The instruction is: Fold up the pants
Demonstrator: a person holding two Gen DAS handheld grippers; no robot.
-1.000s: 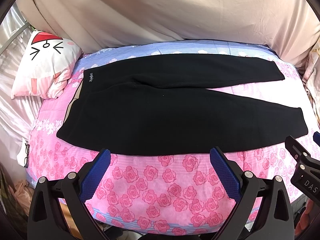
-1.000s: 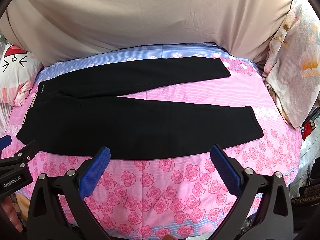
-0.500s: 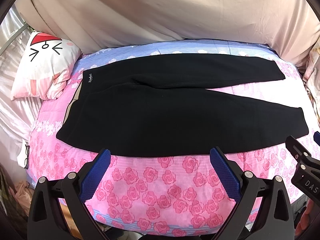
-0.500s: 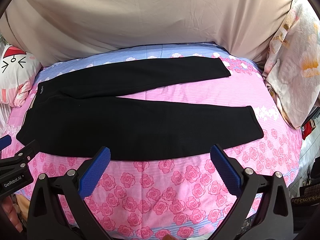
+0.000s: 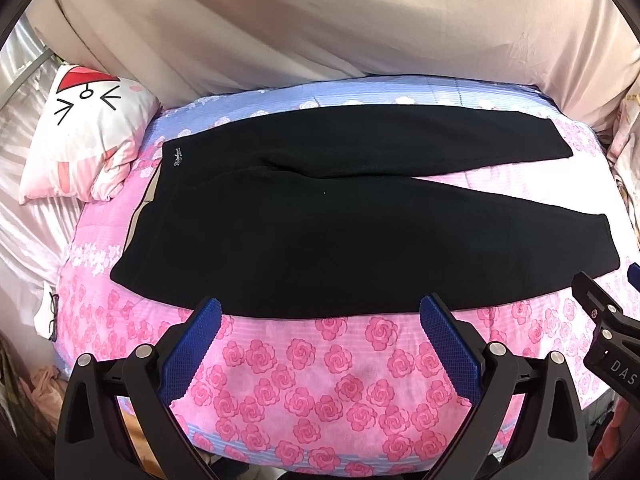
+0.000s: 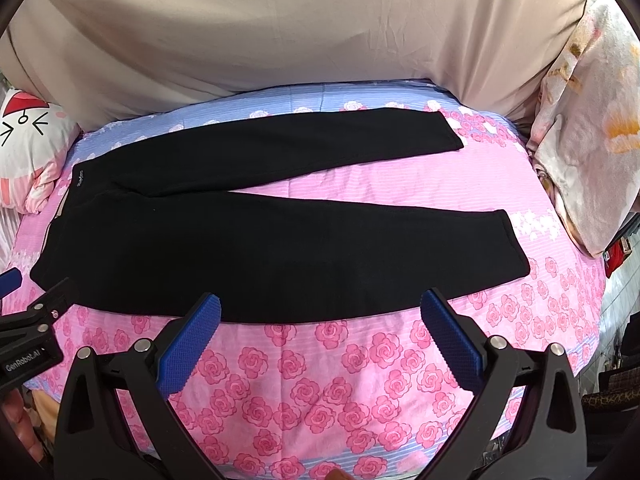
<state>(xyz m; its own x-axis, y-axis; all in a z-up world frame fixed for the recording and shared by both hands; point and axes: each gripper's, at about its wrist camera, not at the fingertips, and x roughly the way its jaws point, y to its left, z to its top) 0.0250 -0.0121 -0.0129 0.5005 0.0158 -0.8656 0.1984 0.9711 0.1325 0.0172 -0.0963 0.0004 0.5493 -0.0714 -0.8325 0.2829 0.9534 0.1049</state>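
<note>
The black fleece pants (image 5: 332, 224) lie spread flat across the pink rose-printed bedspread (image 5: 340, 392), waistband to the left near the white cartoon-face pillow (image 5: 76, 136), the two legs splayed apart toward the right with a wedge of bedspread showing between them. No fold is made yet. The left gripper (image 5: 320, 322) hangs just short of the near edge of the pants, its blue ribbed pads (image 5: 192, 344) spread wide with nothing between them; the right gripper (image 6: 320, 318) hangs likewise, jaws wide and empty, over the near leg's lower edge. From where I stand, the trouble looks to lie in the pick itself: the cloth is thick and lies close on a soft bedspread, so a pad that dips too low could pinch the bedspread along with the hem and drag the whole cover up. A shallow bite might take only the top layer of the leg, so the two layers part and the fold comes out skewed. The legs are not parallel either; bringing one over the other without matching cuffs would likely leave a crooked stack. The floral cushion (image 6: 592, 128) at the right sits close to the cuffs and could catch a swinging leg.
</note>
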